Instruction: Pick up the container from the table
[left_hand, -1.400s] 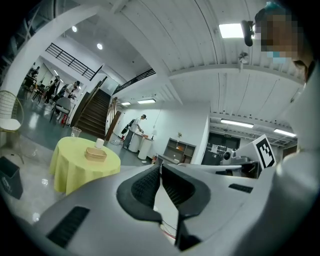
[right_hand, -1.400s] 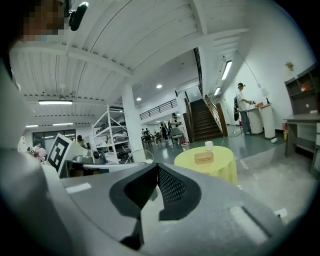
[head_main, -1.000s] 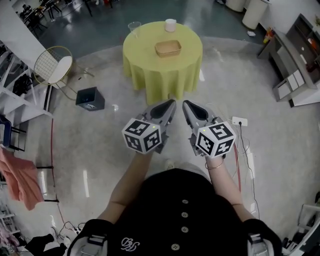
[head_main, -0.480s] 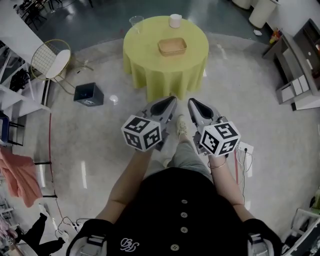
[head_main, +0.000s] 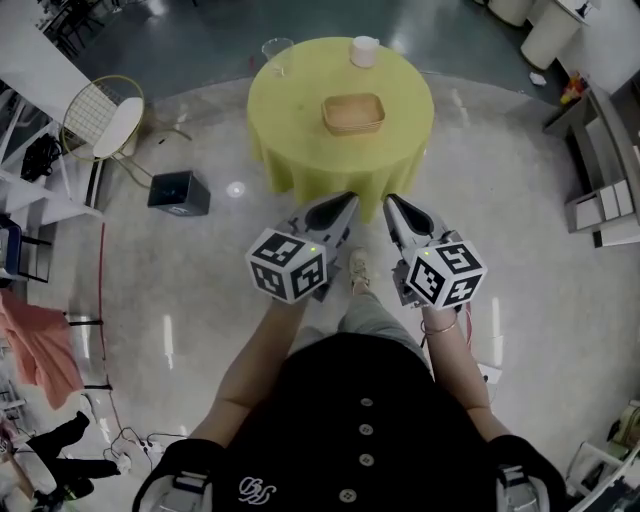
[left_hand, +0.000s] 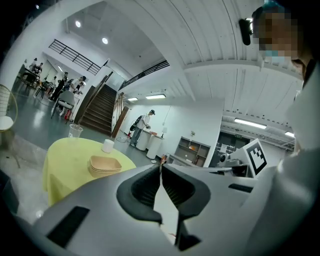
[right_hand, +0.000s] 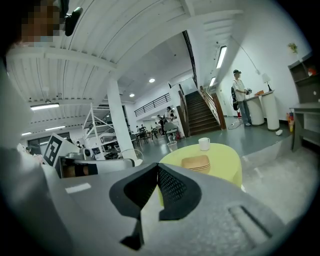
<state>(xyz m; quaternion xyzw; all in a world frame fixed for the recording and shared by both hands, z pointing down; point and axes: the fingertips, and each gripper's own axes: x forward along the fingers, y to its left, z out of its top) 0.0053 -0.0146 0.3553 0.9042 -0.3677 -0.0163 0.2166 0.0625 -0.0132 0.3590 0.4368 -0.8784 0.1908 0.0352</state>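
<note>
A tan rectangular container (head_main: 353, 113) sits near the middle of a round table with a yellow cloth (head_main: 290, 100); it also shows as a stack in the left gripper view (left_hand: 104, 165) and the right gripper view (right_hand: 196, 162). My left gripper (head_main: 347, 203) and right gripper (head_main: 392, 204) are held side by side in front of me, short of the table's near edge. Both are shut with nothing between the jaws. The container lies well ahead of both tips.
A white cup (head_main: 364, 50) and a clear plastic cup (head_main: 275, 50) stand at the table's far side. A wire chair (head_main: 105, 120) and a dark box (head_main: 180, 192) sit on the floor to the left. Shelving (head_main: 610, 170) lines the right wall. A person (left_hand: 144, 125) stands far off.
The table has come nearer in the head view as I walk toward it. Both grippers stay shut and side by side, now almost at the cloth's near edge.
</note>
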